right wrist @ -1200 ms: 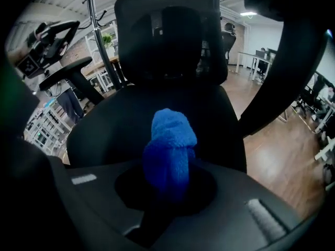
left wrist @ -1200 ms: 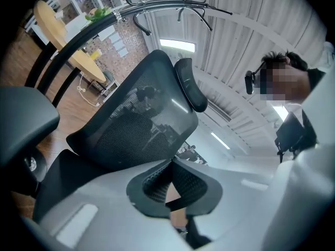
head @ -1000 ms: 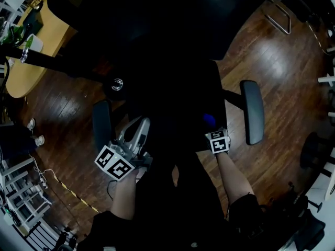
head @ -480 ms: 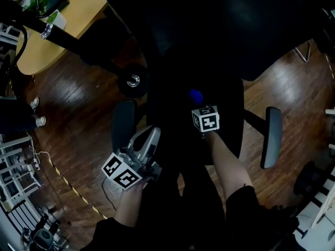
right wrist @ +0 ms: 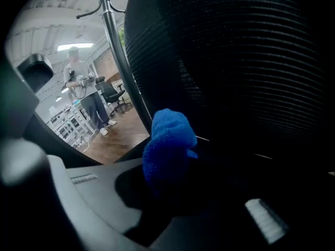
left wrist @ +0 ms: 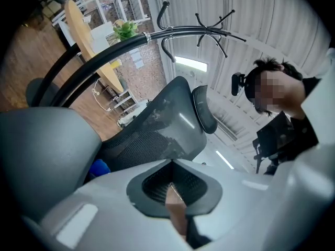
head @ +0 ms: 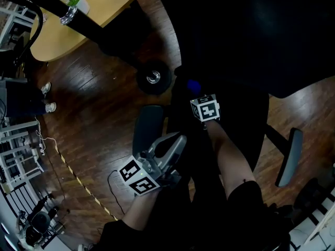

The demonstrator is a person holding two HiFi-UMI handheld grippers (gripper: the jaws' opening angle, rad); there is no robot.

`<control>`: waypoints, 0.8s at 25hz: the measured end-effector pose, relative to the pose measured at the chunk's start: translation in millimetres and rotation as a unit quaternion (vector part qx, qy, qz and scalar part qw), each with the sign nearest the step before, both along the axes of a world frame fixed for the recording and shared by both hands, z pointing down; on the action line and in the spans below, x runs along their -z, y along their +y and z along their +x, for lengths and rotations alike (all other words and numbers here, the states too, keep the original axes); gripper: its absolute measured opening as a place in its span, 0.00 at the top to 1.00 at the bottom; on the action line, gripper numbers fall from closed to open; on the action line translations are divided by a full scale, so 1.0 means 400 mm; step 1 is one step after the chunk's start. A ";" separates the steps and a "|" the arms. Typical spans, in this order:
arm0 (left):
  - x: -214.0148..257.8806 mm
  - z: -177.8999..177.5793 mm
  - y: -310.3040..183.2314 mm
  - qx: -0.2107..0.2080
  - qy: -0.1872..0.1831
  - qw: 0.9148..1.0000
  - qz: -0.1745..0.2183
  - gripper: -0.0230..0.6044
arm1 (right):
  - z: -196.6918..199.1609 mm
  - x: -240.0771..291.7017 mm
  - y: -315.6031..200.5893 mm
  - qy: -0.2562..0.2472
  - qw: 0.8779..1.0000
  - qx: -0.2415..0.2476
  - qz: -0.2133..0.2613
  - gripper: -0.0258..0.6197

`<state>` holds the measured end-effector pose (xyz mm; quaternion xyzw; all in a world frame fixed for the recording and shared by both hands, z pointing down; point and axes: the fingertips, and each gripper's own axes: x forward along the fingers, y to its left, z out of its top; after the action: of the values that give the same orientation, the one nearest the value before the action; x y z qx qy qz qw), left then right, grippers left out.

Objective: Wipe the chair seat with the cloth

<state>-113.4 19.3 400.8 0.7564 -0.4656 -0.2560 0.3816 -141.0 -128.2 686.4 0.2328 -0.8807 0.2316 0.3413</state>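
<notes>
Floor: dark wooden boards (head: 99, 114), seen from the head view, with a yellow-and-black striped line (head: 78, 182) laid across them at lower left. Desk (head: 89, 20): light wood, rounded edge, at upper left, carried on a black frame. Chair: black office type; the seat (head: 235, 124) is shown at centre right, nearly lost in shadow, flanked by a left armrest (head: 148, 129) and a right armrest (head: 289, 156), with a castor (head: 153, 77) seen beside it on the boards. Cloth (head: 194, 85): blue, fluffy, located at the rear of the seat, close below the dark backrest (head: 261, 30); contact with the seat cannot be made out. Right gripper (head: 199, 95): its jaws are clamped on the cloth, which is bunched upward between them in the right gripper view, against the black mesh of the backrest. Left gripper (head: 178, 140): held low beside the left armrest, off the seat; its jaws are brought together with nothing between them, as shown in the left gripper view. Background items: a coat stand (left wrist: 199, 25), a potted plant (left wrist: 125, 29), and a standing person (right wrist: 86, 93) at a distance.
</notes>
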 end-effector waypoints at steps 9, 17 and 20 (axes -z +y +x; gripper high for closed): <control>-0.006 0.020 -0.014 -0.023 -0.011 1.000 -0.014 0.98 | 0.237 -0.037 -0.067 0.050 0.996 -0.070 0.020 0.90; -0.018 0.078 -0.043 -0.053 -0.022 0.998 -0.024 0.98 | 0.673 -0.033 -0.142 0.117 0.974 -0.193 0.025 0.90; -0.026 0.100 -0.051 -0.056 -0.024 0.998 -0.026 0.98 | 0.776 -0.023 -0.135 0.132 0.967 -0.215 0.024 0.90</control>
<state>-73.3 -1.3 411.2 0.7768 -0.4385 -0.2033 0.4037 169.5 -182.3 695.4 0.4531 -0.7623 0.2455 0.3916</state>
